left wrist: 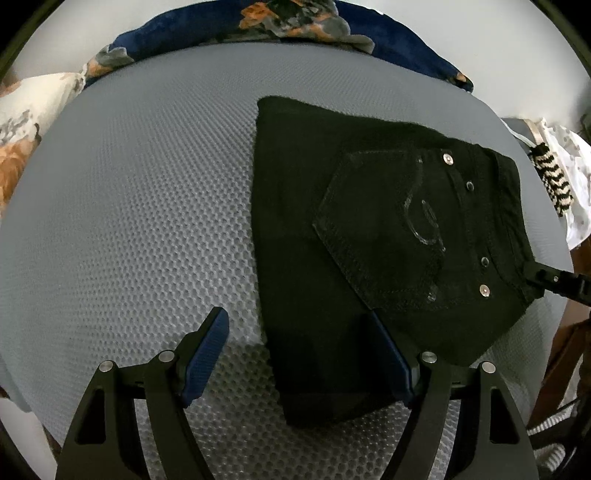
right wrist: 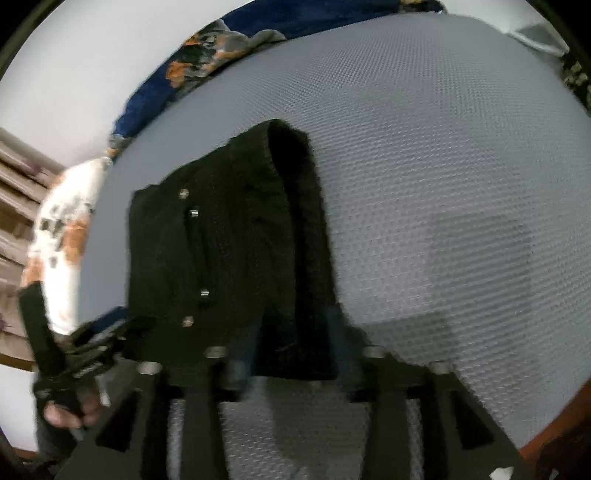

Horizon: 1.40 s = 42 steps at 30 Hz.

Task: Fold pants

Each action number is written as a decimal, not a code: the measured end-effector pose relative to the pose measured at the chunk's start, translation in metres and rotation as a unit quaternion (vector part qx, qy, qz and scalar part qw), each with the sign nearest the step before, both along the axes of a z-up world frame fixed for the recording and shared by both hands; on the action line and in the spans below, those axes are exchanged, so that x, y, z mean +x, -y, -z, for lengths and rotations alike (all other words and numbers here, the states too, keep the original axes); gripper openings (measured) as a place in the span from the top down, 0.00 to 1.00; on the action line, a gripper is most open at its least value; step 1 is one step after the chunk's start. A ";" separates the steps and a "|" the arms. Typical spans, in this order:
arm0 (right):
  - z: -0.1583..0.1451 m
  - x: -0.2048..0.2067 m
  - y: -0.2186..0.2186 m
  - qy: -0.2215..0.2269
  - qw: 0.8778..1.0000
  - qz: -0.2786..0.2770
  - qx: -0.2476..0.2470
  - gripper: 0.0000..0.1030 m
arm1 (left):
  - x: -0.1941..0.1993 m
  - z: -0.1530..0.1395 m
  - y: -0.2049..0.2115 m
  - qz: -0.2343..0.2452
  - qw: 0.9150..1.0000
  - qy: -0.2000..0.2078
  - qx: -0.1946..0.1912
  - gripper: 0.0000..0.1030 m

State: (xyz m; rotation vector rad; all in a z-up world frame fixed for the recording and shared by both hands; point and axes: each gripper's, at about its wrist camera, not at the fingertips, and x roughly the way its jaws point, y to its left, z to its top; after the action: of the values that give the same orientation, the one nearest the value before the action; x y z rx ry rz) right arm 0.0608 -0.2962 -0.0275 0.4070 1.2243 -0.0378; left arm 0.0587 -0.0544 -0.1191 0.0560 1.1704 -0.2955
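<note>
**Folded black pants on the grey mat, both tongs at their edges**

The left wrist view shows the pants (left wrist: 369, 240) folded flat, back pocket and rivets up, on the grey mesh mat (left wrist: 129, 203). The left gripper (left wrist: 299, 354) stands apart, one finger over the cloth, one over bare mat. The blurred right wrist view shows the waistband side; the right gripper (right wrist: 291, 354) is half hidden, so I cannot tell its state. Much bare mat lies left of the pants. A floral blanket (left wrist: 295, 22) borders the far edge.
</note>
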 end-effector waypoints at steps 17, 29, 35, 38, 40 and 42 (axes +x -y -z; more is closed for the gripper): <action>0.011 0.027 0.004 0.007 0.998 -0.033 0.052 0.47 | 0.035 -0.007 -0.018 -0.004 1.000 0.010 -0.025 0.25; 0.029 0.035 0.032 -0.003 0.988 -0.024 0.150 0.46 | 0.054 0.009 -0.041 -0.030 0.983 -0.082 -0.160 0.25; 0.038 0.035 0.049 -0.003 0.980 -0.025 0.196 0.46 | 0.065 0.014 -0.054 -0.030 0.973 -0.109 -0.202 0.25; 0.043 0.036 0.052 -0.001 0.976 -0.028 0.214 0.46 | 0.069 0.015 -0.058 -0.023 0.969 -0.117 -0.218 0.25; 0.045 0.037 0.054 0.004 0.973 -0.030 0.228 0.46 | 0.074 0.015 -0.061 -0.019 0.966 -0.120 -0.227 0.25; 0.047 0.040 0.057 0.007 0.970 -0.028 0.241 0.46 | 0.079 0.016 -0.060 -0.019 0.964 -0.125 -0.235 0.25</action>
State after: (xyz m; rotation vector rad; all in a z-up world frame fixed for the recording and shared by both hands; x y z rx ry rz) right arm 0.1006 -0.3529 -0.0745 0.7937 1.2249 0.3171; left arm 0.1376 0.0059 -0.1348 -0.4307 1.3215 -0.5513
